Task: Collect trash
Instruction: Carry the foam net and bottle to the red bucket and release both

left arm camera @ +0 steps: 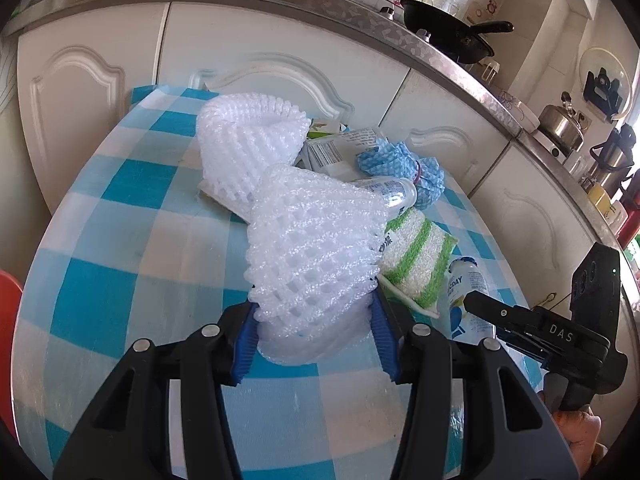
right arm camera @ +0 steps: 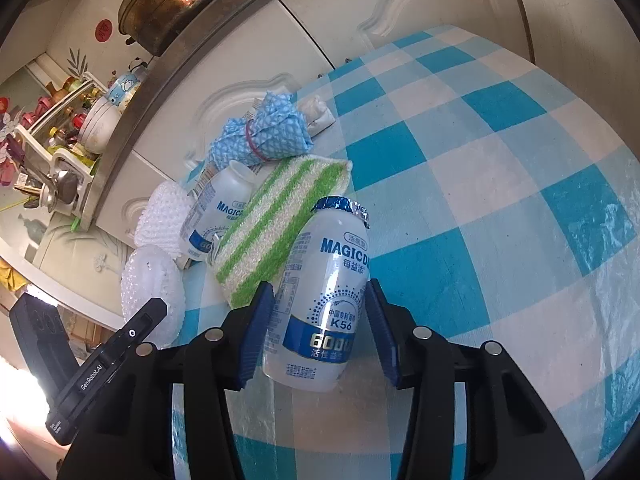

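Here the checked tablecloth carries the litter in one heap at its cabinet edge, so both tools work side by side. The left gripper has its jaws half-open, the pads touching the near end of a white foam fruit net at twelve o'clock. The right gripper straddles an empty Magicday yogurt-drink bottle, jaws slightly wider than it, apparently not yet gripping; at eleven o'clock lies a green-striped cloth.

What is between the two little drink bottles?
The green-striped sponge lies between the near bottle and the far bottle, seen in the right wrist view.
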### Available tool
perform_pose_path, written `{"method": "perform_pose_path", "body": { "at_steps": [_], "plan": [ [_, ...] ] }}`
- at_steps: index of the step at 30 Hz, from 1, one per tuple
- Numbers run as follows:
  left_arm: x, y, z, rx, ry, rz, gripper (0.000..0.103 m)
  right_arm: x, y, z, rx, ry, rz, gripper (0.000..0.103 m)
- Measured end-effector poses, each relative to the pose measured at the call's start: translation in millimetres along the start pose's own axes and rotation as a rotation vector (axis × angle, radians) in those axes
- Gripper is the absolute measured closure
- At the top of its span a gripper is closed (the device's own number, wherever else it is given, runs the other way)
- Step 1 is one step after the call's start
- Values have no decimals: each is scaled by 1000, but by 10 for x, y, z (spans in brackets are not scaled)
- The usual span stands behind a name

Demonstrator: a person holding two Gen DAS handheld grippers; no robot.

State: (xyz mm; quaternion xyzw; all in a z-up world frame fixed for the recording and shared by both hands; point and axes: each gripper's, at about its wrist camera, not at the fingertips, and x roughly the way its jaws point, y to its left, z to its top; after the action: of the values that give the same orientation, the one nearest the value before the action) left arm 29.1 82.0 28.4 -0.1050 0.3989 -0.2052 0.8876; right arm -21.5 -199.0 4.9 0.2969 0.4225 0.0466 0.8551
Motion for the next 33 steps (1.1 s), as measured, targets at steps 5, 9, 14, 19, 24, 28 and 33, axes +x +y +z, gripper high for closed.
{"method": "perform_pose_path", "body": {
  "at_steps": [5,9,14,19,24,28,33],
  "plan": [
    [-219,85,-136,-25,-19,-11,52,-113,52,-96,-10,9,27,54],
    [-414,208,-239,-57,-37,1,52,-196,191,-154,-35,14,60,54],
    [-735,410,-365,-83,-72,31,52,-210,477,-222,-88,40,109,54],
    [-1079,735,-492,-130,-106,88,52,-67,963,-377,-174,110,187,54],
    [-1427,1202,-589,-194,-149,194,52,192,1618,-626,-301,211,254,54],
    [-1595,1641,-685,-259,-157,283,52,451,2150,-795,-399,281,296,54],
    [-1636,2136,-821,-358,-134,346,51,818,2766,-978,-521,336,323,54]
  ]
}}
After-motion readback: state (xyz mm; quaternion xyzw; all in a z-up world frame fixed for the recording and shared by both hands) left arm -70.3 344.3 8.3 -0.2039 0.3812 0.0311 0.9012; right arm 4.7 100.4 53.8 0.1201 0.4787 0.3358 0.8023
